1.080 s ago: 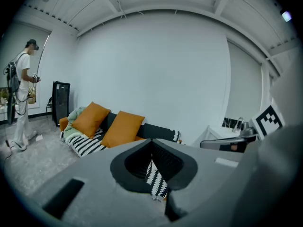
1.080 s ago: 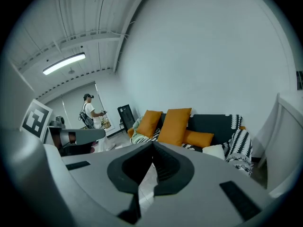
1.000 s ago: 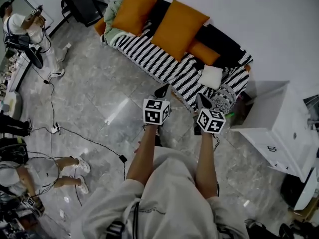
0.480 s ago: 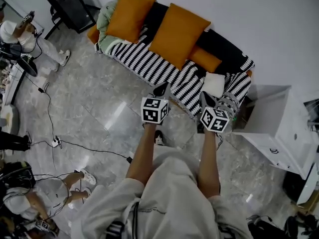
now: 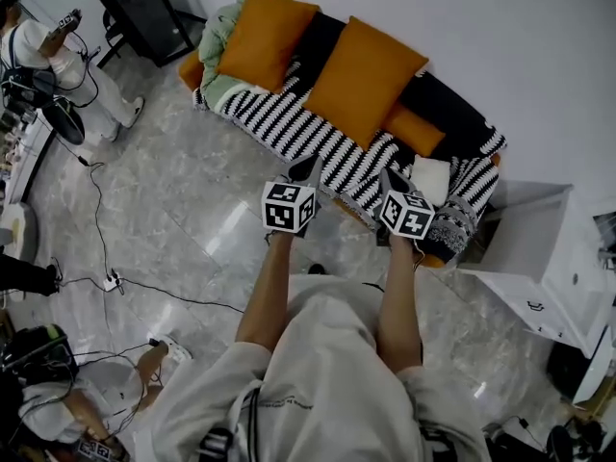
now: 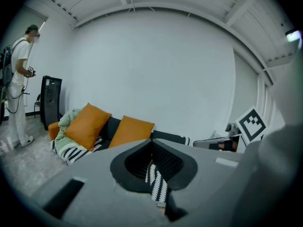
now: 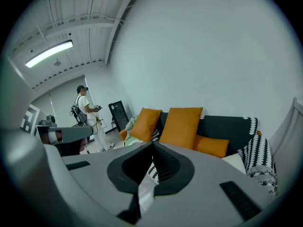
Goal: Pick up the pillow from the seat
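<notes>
A sofa point(image 5: 289, 128) draped in a black-and-white striped blanket carries two big orange pillows point(image 5: 267, 37) point(image 5: 364, 67), a small orange bolster point(image 5: 414, 130) and a small white pillow point(image 5: 430, 179) at the seat's right end. My left gripper point(image 5: 306, 169) hovers shut at the seat's front edge, holding nothing. My right gripper point(image 5: 393, 179) is shut and empty, just left of the white pillow. In the right gripper view the white pillow point(image 7: 235, 162) lies low right, and the orange pillows point(image 7: 181, 125) stand ahead. The left gripper view shows the orange pillows point(image 6: 86, 125) to the left.
A white cabinet point(image 5: 539, 248) stands right of the sofa. A black box point(image 5: 144, 8) sits beyond its left end. A green throw point(image 5: 219, 41) lies on the sofa's left. Cables point(image 5: 144, 282) run over the marble floor. People point(image 5: 58, 56) stand at the left.
Both grippers have moved forward toward the sofa. The right one now reaches the seat edge beside the white pillow. Both stayed shut.
</notes>
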{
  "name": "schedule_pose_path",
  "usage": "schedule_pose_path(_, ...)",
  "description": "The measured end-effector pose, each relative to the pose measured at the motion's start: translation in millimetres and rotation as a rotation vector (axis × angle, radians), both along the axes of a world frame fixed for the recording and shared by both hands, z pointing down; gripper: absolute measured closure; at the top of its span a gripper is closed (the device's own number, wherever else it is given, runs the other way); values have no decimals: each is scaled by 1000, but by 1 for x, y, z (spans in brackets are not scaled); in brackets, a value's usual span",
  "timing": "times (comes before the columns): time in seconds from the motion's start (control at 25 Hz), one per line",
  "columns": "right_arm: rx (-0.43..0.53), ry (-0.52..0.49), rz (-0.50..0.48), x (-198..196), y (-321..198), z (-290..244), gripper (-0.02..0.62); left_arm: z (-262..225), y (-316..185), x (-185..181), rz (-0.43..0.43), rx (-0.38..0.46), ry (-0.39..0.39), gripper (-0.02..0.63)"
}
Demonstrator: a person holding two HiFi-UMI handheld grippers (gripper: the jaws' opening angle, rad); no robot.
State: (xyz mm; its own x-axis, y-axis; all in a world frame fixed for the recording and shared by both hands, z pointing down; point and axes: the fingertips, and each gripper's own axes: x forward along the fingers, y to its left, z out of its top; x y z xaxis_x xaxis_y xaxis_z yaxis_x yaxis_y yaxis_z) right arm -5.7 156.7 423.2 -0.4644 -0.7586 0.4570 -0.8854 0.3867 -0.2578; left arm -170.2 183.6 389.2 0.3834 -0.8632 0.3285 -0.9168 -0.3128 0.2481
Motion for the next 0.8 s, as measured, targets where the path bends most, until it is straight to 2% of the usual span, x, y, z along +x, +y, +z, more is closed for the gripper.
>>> schedule_pose_path(0.12,-4,-5,-1,-13,-7,2,589,-2,-5,-18,-5,-3,1,600)
schedule_pose_path(0.2,-18,-4,3,-16,-8,8,589,8,-5,-24,-8,-29,38,600)
schedule_pose_path(0.28,-37,-8,15,-12,-6,17,589,25,-1,-20,4,-73,84,600)
schedule_pose_path(0.36,-49,-6,27,-8,-9,22,589,38,2,-14,15,-97,97,600)
schedule_pose_path(0.52,-72,-19,67,-1,-29,31,589,50,-6,-11,42,-113,47,600)
schedule_pose_path(0.6,-90,-46,79,-6,-40,38,589,54,-14,-18,29,-119,36,600)
schedule_pose_path(0.72,-80,-50,20,-31,-64,41,589,49,-41,-33,4,-101,37,600)
schedule_pose_path(0.8,-70,-46,-11,-45,-85,41,589,46,-65,-35,18,-83,17,600)
